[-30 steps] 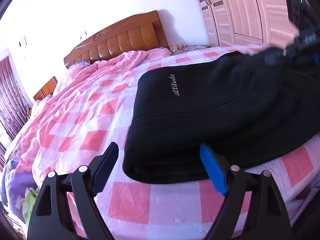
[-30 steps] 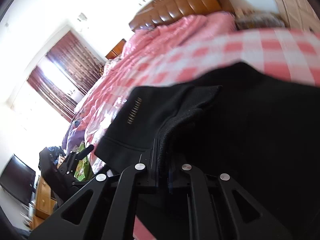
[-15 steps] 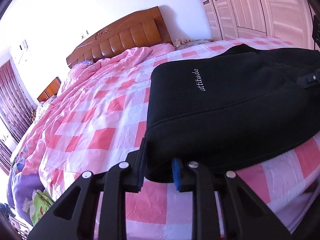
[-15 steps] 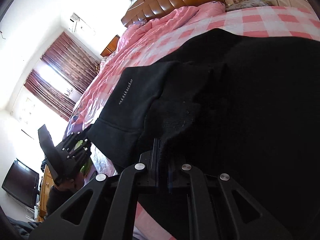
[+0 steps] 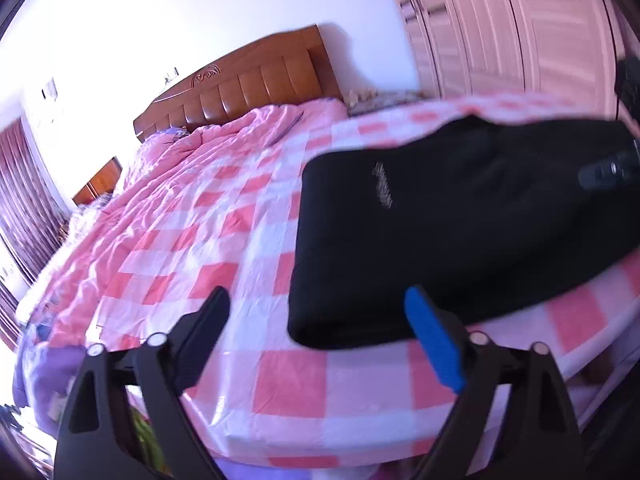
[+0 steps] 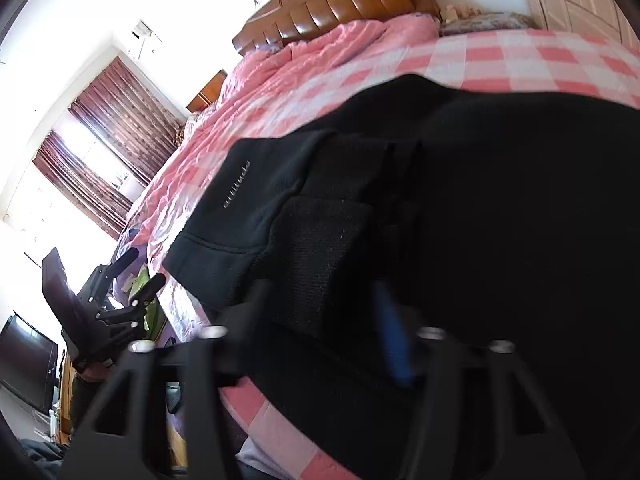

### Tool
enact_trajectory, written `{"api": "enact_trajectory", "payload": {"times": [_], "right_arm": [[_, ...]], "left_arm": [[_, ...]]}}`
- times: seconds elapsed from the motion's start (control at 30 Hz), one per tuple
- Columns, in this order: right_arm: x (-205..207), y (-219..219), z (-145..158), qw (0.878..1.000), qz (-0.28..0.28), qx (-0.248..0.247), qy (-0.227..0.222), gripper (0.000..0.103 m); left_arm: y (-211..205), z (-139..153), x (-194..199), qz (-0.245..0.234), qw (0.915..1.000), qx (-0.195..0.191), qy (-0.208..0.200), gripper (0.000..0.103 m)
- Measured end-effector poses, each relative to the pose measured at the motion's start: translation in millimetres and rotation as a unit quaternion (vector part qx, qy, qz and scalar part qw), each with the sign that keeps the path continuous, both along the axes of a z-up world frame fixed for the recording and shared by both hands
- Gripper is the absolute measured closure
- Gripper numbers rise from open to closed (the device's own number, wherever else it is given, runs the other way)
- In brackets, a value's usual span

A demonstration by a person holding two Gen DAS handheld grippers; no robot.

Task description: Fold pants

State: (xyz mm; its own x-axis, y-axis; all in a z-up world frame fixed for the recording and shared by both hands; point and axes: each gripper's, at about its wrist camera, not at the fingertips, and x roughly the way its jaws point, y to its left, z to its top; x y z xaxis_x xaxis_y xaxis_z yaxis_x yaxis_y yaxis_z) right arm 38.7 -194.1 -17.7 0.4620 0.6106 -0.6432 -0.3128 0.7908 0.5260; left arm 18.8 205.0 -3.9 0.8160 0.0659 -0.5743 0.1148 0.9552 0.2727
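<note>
- Bed (image 5: 168, 248), spread with a pink-and-white checked cover and backed by a wooden headboard (image 5: 240, 88), carried the work; the black pants (image 5: 460, 232) lay on it near the foot edge, already folded into a thick rectangular bundle.
- Pants looked like soft, heavy fleece: matte black, with a small line of pale lettering (image 5: 383, 186) on the top layer and a stitched hem at the near corner in the right wrist view, where a ribbed band (image 6: 320, 264) sat just in front of the camera.
- Step in hand, as a judgement, was letting go and tidying the finished fold; doing it well would mean drawing both tools back low and straight, so no finger snagged a layer and dragged the stack open.
- Right gripper (image 6: 320, 312) was blurred, its jaws parted with the ribbed edge between them; whether the pads touched the cloth could not be told.
- Left gripper (image 5: 316, 312) stood wide apart and held nothing, its blue pad (image 5: 434, 344) just beside the bundle's near edge.
- Risk, again a judgement: the thick layers might spring up once freed, so a light press on top could help.
</note>
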Motion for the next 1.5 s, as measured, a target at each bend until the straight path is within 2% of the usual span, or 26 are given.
{"api": "enact_trajectory", "payload": {"times": [0.1, 0.17, 0.23, 0.27, 0.33, 0.47, 0.5, 0.57, 0.67, 1.1, 1.27, 1.37, 1.43, 1.5], "right_arm": [[-7.1, -7.1, 8.2, 0.999, -0.018, -0.034, -0.031, 0.015], [-5.8, -7.8, 13.5, 0.998, -0.028, -0.044, -0.046, 0.015], [-0.1, 2.4, 20.9, 0.996, -0.026, -0.062, -0.067, 0.015], [2.6, 8.3, 22.6, 0.994, -0.023, -0.079, -0.077, 0.015], [16.7, 24.0, 18.6, 0.987, -0.021, -0.142, -0.079, 0.015], [29.2, 28.2, -8.6, 0.984, -0.014, -0.177, -0.03, 0.015], [26.0, 28.9, -13.4, 0.981, -0.012, -0.186, -0.044, 0.015], [23.6, 29.7, -15.6, 0.979, -0.007, -0.198, -0.053, 0.015], [23.6, 27.3, -15.8, 0.979, 0.0, -0.198, -0.045, 0.014], [20.3, 28.4, -13.4, 0.978, 0.005, -0.202, -0.048, 0.014], [12.5, 19.4, -6.1, 0.981, 0.004, -0.189, -0.038, 0.013], [-20.3, -9.1, 17.4, 0.987, -0.003, -0.147, -0.06, 0.013], [-49.9, -43.7, 31.7, 0.989, -0.035, -0.126, -0.073, 0.013], [-80.9, -89.4, 37.6, 0.99, -0.092, -0.088, -0.064, 0.013]], "left_arm": [[-4.3, 21.0, 5.1, -0.002, 0.997, -0.076, -0.014, 0.003], [-14.8, 29.1, 21.6, -0.009, 0.9926, -0.121, -0.005, 0.002], [-33.2, 27.7, 41.3, -0.004, 0.9946, -0.103, 0.015, 0.002], [-47.2, 23.3, 57.0, 0.014, 0.9975, -0.065, 0.024, 0.002], [-64.4, 15.0, 75.4, 0.026, 0.9987, -0.026, 0.036, 0.002], [-83.7, -11.6, 100.0, 0.029, 0.9958, -0.005, 0.087, 0.002], [-86.8, -24.1, 104.3, 0.038, 0.9937, 0.014, 0.104, 0.001], [-82.3, -30.2, 103.4, 0.04, 0.9941, -0.004, 0.101, 0.001], [-69.2, -34.3, 105.4, 0.039, 0.9914, -0.045, 0.116, 0.001], [-62.5, -37.9, 104.9, 0.028, 0.9907, -0.067, 0.115, 0.001], [-64.3, -36.2, 104.9, 0.033, 0.9905, -0.06, 0.119, 0.001], [-70.0, -28.7, 104.1, 0.056, 0.9903, -0.037, 0.121, 0.001], [-78.7, -17.8, 96.8, 0.066, 0.9924, -0.016, 0.102, 0.002], [-87.4, -5.3, 85.9, 0.054, 0.9948, -0.027, 0.081, 0.002]]}}
